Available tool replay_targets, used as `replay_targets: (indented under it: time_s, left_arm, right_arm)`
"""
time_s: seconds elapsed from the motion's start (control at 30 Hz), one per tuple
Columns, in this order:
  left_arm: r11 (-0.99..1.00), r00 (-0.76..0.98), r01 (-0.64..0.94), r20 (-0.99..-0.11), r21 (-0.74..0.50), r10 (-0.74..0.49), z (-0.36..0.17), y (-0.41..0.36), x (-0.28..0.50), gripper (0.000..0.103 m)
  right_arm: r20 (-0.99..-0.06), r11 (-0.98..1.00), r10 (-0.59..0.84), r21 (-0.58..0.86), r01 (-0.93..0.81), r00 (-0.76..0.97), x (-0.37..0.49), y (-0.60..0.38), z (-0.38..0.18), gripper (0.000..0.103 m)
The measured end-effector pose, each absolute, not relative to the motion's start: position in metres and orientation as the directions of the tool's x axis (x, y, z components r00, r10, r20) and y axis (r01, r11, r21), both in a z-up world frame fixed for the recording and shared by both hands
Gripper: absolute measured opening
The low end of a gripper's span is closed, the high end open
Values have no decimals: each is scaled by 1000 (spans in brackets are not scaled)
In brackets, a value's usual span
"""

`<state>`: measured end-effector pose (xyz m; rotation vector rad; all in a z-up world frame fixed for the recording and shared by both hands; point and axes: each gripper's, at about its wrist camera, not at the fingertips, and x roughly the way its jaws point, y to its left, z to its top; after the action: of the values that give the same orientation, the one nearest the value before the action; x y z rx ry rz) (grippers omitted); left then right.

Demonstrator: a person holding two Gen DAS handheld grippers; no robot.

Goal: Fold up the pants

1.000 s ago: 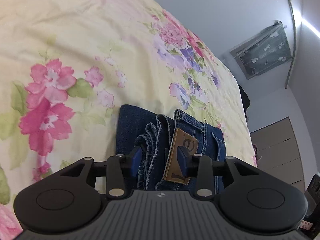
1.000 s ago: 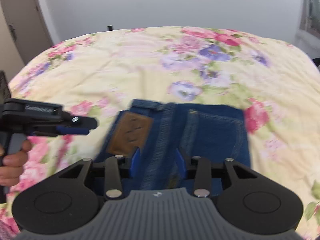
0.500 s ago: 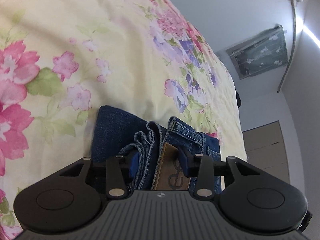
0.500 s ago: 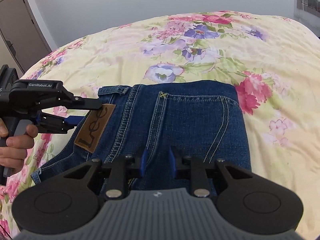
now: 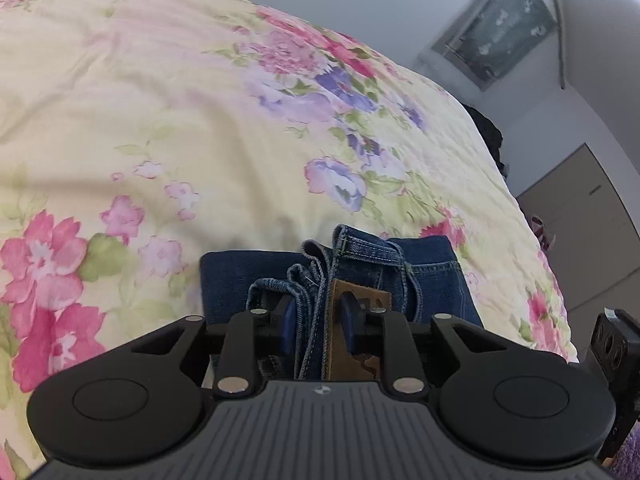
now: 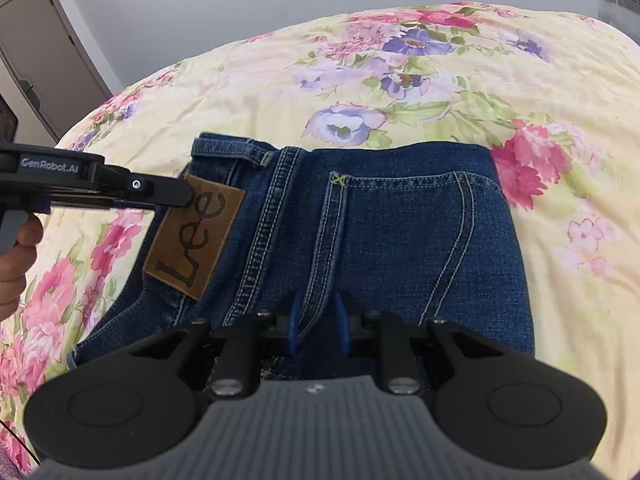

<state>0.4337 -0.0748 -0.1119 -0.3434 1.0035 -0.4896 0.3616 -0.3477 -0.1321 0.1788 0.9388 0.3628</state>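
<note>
The left claw [image 5: 318, 322] pinches the bunched waistband by the leather patch [image 6: 196, 234] at nine o'clock on the folded jeans [image 6: 384, 232], the right claw [image 6: 318, 328] clamps their six o'clock edge, and they lie on the floral bed [image 6: 500, 92].

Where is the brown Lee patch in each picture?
Left wrist: brown patch sits low in the middle, seen edge-on, pinched with the jeans' waistband between the left tongs.
Right wrist: patch left of centre, lying flat.
Shared landmark: purple flower on the bedspread.
</note>
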Motion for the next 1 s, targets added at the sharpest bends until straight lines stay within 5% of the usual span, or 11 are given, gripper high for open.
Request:
replay_targets:
  time_s: [0.13,0.57,0.67,0.73,1.0]
  left_arm:
    - [844,537,212,-663,-493,-522,-92,-61,428,44]
    - [889,571,282,-682,-359,-457,-107,-122,451,53]
    - [890,574,303,-680,-341,-456,-108,-127,448,40]
    - [889,605,362,-654,-280,-453,-99,-133,436,15]
    - [898,644,438,-679,-51,-352,-68,-149,411,9]
  right_arm:
    - [-750,919,394,312,-241,532,361,-345,-133,18]
    - [-749,907,420,334,-255,512,364,-345,-134,18]
    - [-740,897,443,361,-256,506,366,-349,-135,18]
    - [-728,888,459,387,-248,509,365,-354,-135,18]
    - [-693,863,505,423,-277,515,357,-351,-126,23]
